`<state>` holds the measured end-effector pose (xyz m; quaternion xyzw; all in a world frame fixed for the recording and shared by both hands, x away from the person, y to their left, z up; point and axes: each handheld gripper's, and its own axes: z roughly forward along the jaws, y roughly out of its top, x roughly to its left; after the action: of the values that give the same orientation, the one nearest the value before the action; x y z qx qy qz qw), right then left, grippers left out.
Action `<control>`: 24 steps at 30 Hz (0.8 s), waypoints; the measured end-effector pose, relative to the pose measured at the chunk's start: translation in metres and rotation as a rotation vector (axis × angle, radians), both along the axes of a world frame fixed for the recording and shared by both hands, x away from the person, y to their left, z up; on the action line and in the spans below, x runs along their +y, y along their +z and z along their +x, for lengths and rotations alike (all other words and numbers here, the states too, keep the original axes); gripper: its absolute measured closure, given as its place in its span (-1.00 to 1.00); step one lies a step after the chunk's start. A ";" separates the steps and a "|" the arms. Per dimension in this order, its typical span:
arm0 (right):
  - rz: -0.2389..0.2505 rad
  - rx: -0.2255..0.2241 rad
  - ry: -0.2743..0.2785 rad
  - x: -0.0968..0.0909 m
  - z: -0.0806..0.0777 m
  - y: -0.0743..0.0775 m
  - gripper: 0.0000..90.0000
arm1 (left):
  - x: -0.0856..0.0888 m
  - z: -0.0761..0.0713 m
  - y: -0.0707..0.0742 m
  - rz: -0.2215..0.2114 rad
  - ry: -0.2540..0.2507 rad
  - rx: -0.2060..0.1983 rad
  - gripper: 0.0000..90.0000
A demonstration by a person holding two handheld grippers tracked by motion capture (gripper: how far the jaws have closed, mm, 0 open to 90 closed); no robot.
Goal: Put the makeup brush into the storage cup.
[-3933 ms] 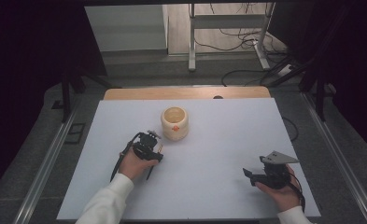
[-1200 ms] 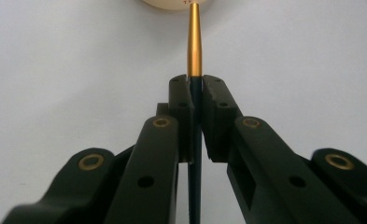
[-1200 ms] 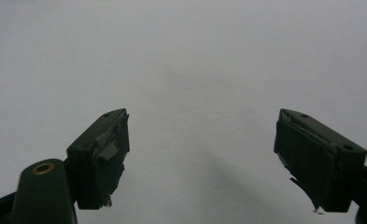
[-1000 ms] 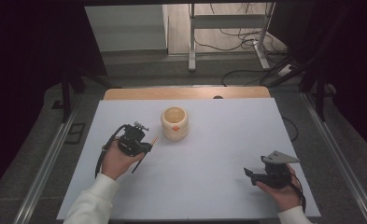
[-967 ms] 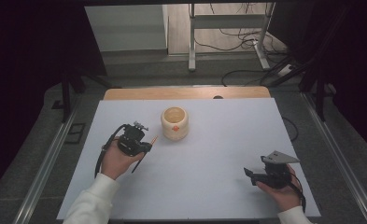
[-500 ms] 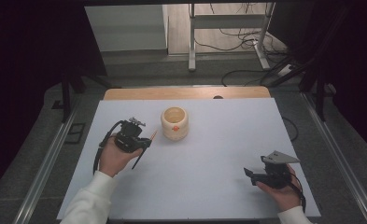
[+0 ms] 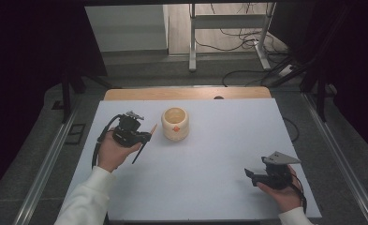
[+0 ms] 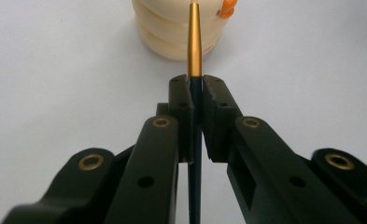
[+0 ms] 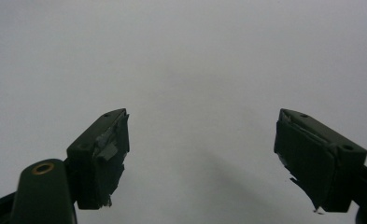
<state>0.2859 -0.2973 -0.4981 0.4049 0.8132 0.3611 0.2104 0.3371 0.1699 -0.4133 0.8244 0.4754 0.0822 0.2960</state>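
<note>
L gripper (image 8: 195, 88) clamps thin brush (image 8: 194, 42) w/ tip near cream pot (image 7: 174, 123).

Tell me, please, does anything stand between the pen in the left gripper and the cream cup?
Nothing visible does. The left gripper is shut on the pen, whose gold end points at the cream cup; only bare white table lies between them.

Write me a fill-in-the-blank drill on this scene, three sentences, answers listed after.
1. The left gripper is shut on a thin ____ with a gold and dark shaft.
2. The right gripper has its jaws ____ over the bare white table.
3. The cream pot bears a small mark coloured ____.

Missing words: brush; open; orange
</note>
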 end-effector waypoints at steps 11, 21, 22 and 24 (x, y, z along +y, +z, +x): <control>-0.002 0.003 0.002 0.000 0.000 0.000 -0.59 | -0.001 0.006 0.003 -0.013 -0.001 -0.003 0.86; -0.003 0.003 0.002 0.000 0.001 -0.001 -0.58 | 0.000 0.012 0.006 -0.030 0.000 -0.009 0.86; -0.003 0.003 0.001 0.000 0.001 -0.001 -0.58 | 0.000 0.012 0.007 -0.032 0.001 -0.010 0.86; -0.002 0.005 0.001 0.000 0.001 -0.001 -0.58 | 0.000 0.014 0.008 -0.032 0.006 -0.017 0.86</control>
<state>0.2865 -0.2972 -0.4992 0.4050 0.8144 0.3593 0.2087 0.3508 0.1701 -0.4054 0.8174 0.4766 0.0822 0.3130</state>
